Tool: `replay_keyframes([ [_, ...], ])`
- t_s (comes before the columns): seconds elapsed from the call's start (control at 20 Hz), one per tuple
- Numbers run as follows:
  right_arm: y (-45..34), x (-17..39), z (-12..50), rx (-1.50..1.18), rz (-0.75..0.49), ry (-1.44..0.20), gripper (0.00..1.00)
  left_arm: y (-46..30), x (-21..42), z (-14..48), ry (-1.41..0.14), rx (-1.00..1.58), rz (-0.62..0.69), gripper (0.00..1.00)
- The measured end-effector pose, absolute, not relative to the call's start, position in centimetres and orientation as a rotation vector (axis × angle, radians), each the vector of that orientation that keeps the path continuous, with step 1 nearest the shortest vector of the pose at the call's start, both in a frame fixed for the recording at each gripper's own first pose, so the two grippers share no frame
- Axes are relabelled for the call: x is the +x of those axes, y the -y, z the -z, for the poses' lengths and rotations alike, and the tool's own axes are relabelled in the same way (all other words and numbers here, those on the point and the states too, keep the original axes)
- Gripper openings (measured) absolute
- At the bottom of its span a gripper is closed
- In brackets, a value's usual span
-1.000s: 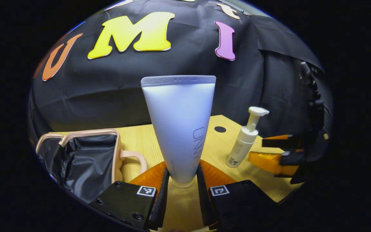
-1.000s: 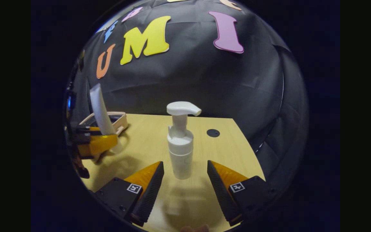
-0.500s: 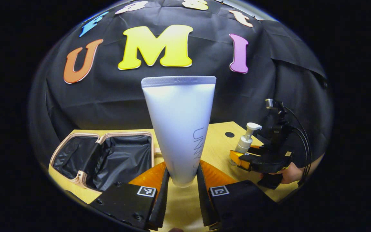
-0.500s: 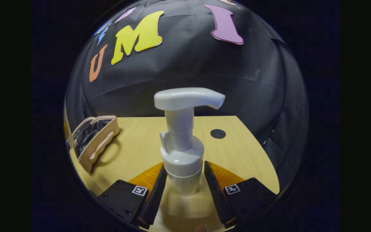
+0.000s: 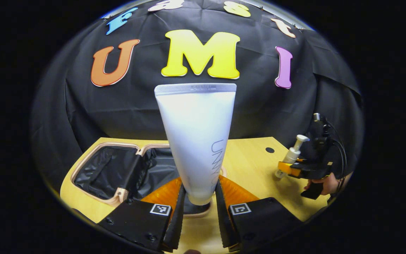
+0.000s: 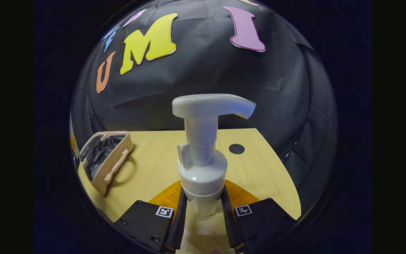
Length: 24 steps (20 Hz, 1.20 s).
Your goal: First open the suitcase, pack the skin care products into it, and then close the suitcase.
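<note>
My left gripper (image 5: 198,203) is shut on a white tube (image 5: 197,137), held upright with its crimped end up, above the near rim of the open beige suitcase (image 5: 93,157) with a black lining. My right gripper (image 6: 203,211) is shut on the white pump bottle (image 6: 203,165), upright and lifted off the wooden table (image 6: 259,176). In the left gripper view the right gripper (image 5: 296,169) appears far right with the pump bottle (image 5: 291,157) and a hand (image 5: 324,183). The suitcase (image 6: 106,158) lies open at the left in the right gripper view.
A round black hole (image 6: 236,148) sits in the table near its far right corner, also seen as the hole (image 5: 269,150) in the left gripper view. Black cloth walls close the booth behind and at the right.
My left gripper carried the tube up and left over the suitcase. My right gripper closed in on the pump bottle, shut on it and raised it.
</note>
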State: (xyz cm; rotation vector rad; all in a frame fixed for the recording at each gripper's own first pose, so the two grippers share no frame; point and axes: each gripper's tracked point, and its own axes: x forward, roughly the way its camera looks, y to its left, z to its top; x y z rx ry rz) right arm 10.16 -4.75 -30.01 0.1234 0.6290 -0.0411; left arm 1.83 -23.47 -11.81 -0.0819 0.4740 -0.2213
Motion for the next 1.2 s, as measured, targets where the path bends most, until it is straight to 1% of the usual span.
replay_keyframes([
  [0.1,3.3,9.1,26.8,0.118,-0.007,-0.617,0.44,21.4,2.9,12.0,-0.48,-0.094,0.248,0.46],
  [0.15,2.4,8.5,25.2,0.114,-0.038,-0.613,0.46,20.5,3.5,12.4,-0.499,-0.11,0.273,0.46],
  [0.3,-0.4,6.5,21.1,0.086,-0.146,-0.602,0.46,18.1,5.3,14.8,-0.594,-0.124,0.32,0.46],
  [0.4,-1.6,5.2,19.0,0.097,-0.179,-0.609,0.46,17.6,6.4,16.1,-0.655,-0.155,0.368,0.46],
  [0.6,-4.3,2.5,15.5,0.106,-0.227,-0.617,0.46,17.7,6.9,20.8,-0.844,-0.22,0.51,0.46],
  [0.65,-4.9,2.0,14.5,0.116,-0.237,-0.615,0.46,17.7,6.7,22.0,-0.904,-0.239,0.534,0.51],
  [0.7,-5.5,1.2,13.9,0.128,-0.243,-0.616,0.44,17.7,6.6,23.3,-0.963,-0.259,0.539,0.46],
  [0.8,-6.5,0.0,12.9,0.122,-0.253,-0.615,0.46,17.2,6.5,25.3,-1.071,-0.268,0.525,0.45],
  [0.9,-7.2,-0.9,12.3,0.105,-0.265,-0.616,0.46,17.2,6.4,27.2,-1.168,-0.271,0.523,0.45],
  [1.0,-7.7,-1.4,11.9,0.11,-0.268,-0.623,0.46,16.3,6.3,28.9,-1.258,-0.219,0.498,0.45],
  [1.05,-8.0,-1.7,11.8,0.113,-0.27,-0.623,0.44,15.7,6.3,29.6,-1.303,-0.192,0.476,0.45],
  [1.1,-8.2,-1.8,11.5,0.094,-0.271,-0.617,0.46,15.7,6.3,30.3,-1.349,-0.183,0.455,0.45],
  [1.2,-8.7,-1.6,11.3,0.023,-0.287,-0.6,0.46,16.1,6.4,30.4,-1.405,-0.201,0.457,0.45],
])
